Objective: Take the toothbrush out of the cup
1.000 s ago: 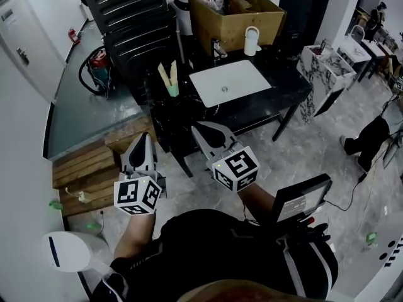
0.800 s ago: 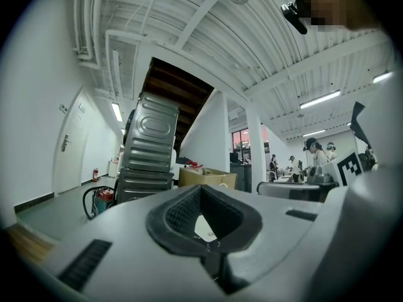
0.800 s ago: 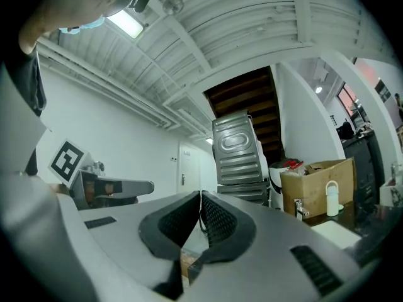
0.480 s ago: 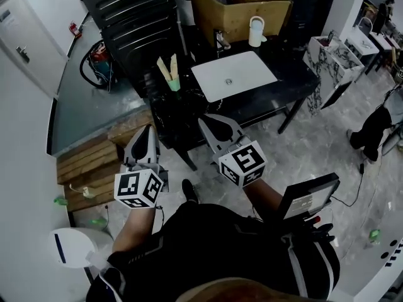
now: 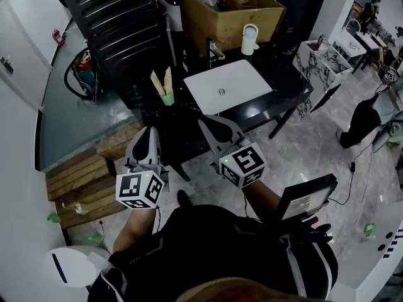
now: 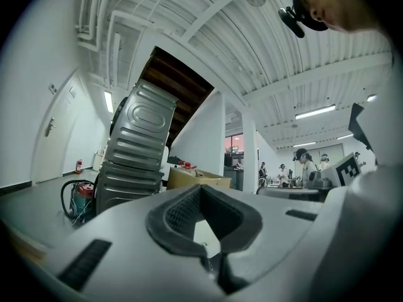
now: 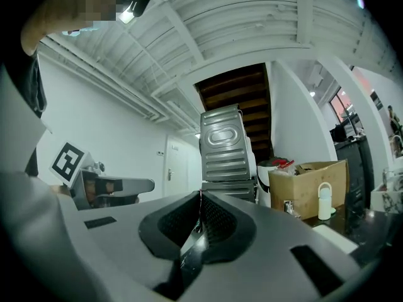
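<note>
Approach step: the cup is not yet reached.
Pale toothbrush handles are seen upright in a small green cup, left of the white rectangular sink on the black counter. The left gripper and right gripper are closed, empty; opening one over a handle is needed next.

Cup: small, green, upright on black counter, toward counter's left end, just left of white basin. Two pale, flat, elongated items stand in cup, lower ends inside, upper ends spread in V. Left item leans left. Right item nearly upright. Tops rise well above cup rim. Too small to tell which item is toothbrush. Neither taken out.
</note>
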`<state>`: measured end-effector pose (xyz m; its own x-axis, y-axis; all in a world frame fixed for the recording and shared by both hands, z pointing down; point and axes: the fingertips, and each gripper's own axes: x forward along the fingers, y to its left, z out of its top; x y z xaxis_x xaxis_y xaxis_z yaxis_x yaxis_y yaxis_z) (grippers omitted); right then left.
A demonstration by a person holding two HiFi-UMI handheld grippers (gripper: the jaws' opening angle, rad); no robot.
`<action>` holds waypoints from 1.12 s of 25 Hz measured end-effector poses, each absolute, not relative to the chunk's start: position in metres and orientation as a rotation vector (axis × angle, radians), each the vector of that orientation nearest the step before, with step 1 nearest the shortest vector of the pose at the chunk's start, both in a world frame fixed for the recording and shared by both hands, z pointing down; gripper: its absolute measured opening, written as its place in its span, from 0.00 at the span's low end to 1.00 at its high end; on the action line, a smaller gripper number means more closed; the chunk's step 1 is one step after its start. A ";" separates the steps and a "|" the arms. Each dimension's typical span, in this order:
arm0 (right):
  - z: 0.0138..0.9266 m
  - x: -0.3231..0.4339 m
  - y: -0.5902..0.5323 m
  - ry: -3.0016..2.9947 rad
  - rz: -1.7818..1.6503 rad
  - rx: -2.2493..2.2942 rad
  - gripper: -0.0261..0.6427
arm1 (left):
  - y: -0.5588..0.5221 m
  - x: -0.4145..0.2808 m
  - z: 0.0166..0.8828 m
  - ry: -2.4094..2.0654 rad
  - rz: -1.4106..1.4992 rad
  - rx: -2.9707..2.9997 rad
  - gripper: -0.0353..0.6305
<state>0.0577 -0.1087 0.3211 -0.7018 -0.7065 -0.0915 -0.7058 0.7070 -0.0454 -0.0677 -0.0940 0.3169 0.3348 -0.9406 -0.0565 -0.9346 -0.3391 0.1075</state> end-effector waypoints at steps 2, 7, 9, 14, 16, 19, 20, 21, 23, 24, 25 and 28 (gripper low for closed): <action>0.322 0.052 -0.123 2.804 -0.019 -1.176 0.08 | -0.110 -0.072 0.318 -1.753 -0.176 2.524 0.06; 0.323 0.035 -0.157 2.796 -0.015 -1.189 0.08 | -0.145 -0.081 0.319 -1.680 -0.215 2.571 0.06; 0.323 0.029 -0.169 2.791 -0.016 -1.196 0.08 | -0.159 -0.084 0.321 -1.653 -0.211 2.581 0.06; 0.324 0.012 -0.202 2.779 -0.011 -1.239 0.08 | -0.194 -0.096 0.326 -1.596 -0.206 2.594 0.06; 0.323 0.008 -0.213 2.766 -0.010 -1.263 0.08 | -0.205 -0.100 0.328 -1.564 -0.203 2.604 0.06; 0.323 -0.001 -0.228 2.753 -0.002 -1.292 0.08 | -0.221 -0.112 0.328 -1.559 -0.230 2.598 0.06; 0.321 -0.003 -0.234 2.749 0.008 -1.300 0.08 | -0.226 -0.117 0.327 -1.566 -0.253 2.597 0.06; 0.318 -0.006 -0.240 2.742 0.020 -1.311 0.08 | -0.231 -0.122 0.325 -1.567 -0.273 2.599 0.06; 0.316 -0.011 -0.252 2.732 0.035 -1.335 0.08 | -0.242 -0.129 0.327 -1.545 -0.289 2.599 0.06; 0.316 -0.013 -0.258 2.729 0.039 -1.346 0.08 | -0.248 -0.132 0.330 -1.529 -0.289 2.593 0.06; 0.316 -0.016 -0.264 2.728 0.042 -1.356 0.08 | -0.254 -0.136 0.332 -1.514 -0.288 2.586 0.06; 0.319 -0.021 -0.277 2.726 0.040 -1.380 0.08 | -0.268 -0.145 0.338 -1.495 -0.274 2.583 0.06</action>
<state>-0.0213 -0.2775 0.3186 -0.5892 -0.8032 -0.0882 -0.8054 0.5925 -0.0152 -0.1448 -0.2675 0.3381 0.4879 -0.8688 -0.0846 -0.8424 -0.4941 0.2150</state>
